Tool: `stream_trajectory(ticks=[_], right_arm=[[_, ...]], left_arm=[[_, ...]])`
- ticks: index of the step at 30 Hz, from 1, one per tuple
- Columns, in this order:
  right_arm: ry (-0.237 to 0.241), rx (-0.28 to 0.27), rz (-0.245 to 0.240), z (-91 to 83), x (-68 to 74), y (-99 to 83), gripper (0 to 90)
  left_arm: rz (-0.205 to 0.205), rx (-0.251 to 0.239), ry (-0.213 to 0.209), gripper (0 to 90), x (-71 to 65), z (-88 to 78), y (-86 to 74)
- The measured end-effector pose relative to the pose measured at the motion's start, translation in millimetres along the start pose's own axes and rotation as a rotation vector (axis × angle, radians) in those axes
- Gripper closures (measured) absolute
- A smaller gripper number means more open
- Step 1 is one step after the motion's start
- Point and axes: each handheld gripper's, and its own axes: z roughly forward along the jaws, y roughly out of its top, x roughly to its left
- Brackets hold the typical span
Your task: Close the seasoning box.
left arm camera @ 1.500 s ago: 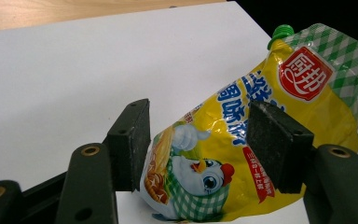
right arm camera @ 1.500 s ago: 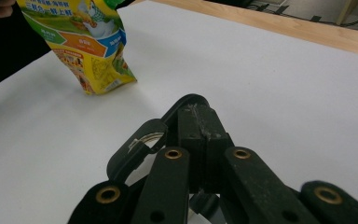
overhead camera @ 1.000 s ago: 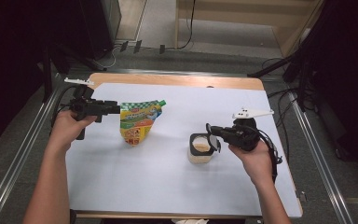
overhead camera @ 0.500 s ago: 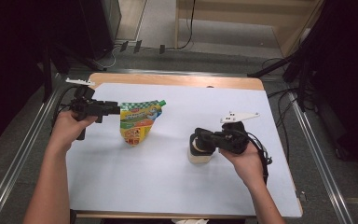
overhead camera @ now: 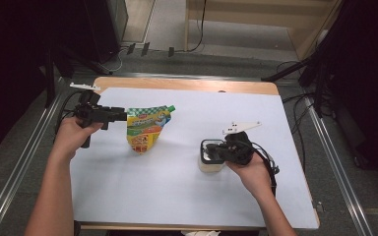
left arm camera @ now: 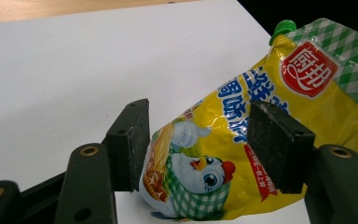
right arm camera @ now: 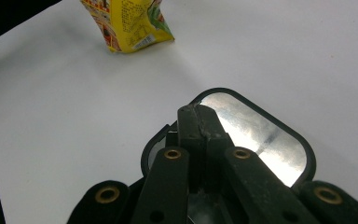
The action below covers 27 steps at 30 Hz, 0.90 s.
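A yellow and green-checked pouch (overhead camera: 147,129) with a green cap stands tilted on the white table, its bottom corner touching the surface. My left gripper (overhead camera: 120,116) comes at it from the left. In the left gripper view its jaws (left arm camera: 200,126) sit on both sides of the pouch (left arm camera: 223,140), pads against the film. A small white cup (overhead camera: 209,164) with a black-rimmed foil lid (right arm camera: 256,130) stands right of centre. My right gripper (overhead camera: 214,152) hovers over it with its jaws shut, tips (right arm camera: 198,116) at the near edge of the lid. The pouch (right arm camera: 126,23) shows far off.
The white sheet (overhead camera: 187,196) covers most of a wooden table, whose bare edge (overhead camera: 187,84) runs along the back. Metal rails (overhead camera: 24,162) flank both sides. Cables trail from both grippers.
My right gripper has moved left and down from beside the cup to over its lid. The left gripper and the pouch have stayed put.
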Motion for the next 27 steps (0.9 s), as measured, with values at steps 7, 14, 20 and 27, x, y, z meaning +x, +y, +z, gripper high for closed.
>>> stream_trajectory(ticks=[7,14,20,27], right_arm=[[0.001,-0.010,0.003,-1.0,-1.7,-0.3,84.9],[-0.016,-0.043,0.009,-7.0,-4.8,1.1,69.9],[-0.029,-0.069,0.026,-12.4,-12.5,-0.6,61.9],[-0.026,-0.089,0.042,-14.5,-20.3,-4.6,58.2]], left_arm=[[0.000,0.001,-0.001,40.1,0.3,1.0,-0.1],[-0.004,0.001,0.001,40.1,1.4,1.0,-0.4],[-0.006,0.000,0.001,40.1,2.3,0.3,-0.6],[-0.010,0.000,-0.001,40.1,3.3,1.4,-1.4]])
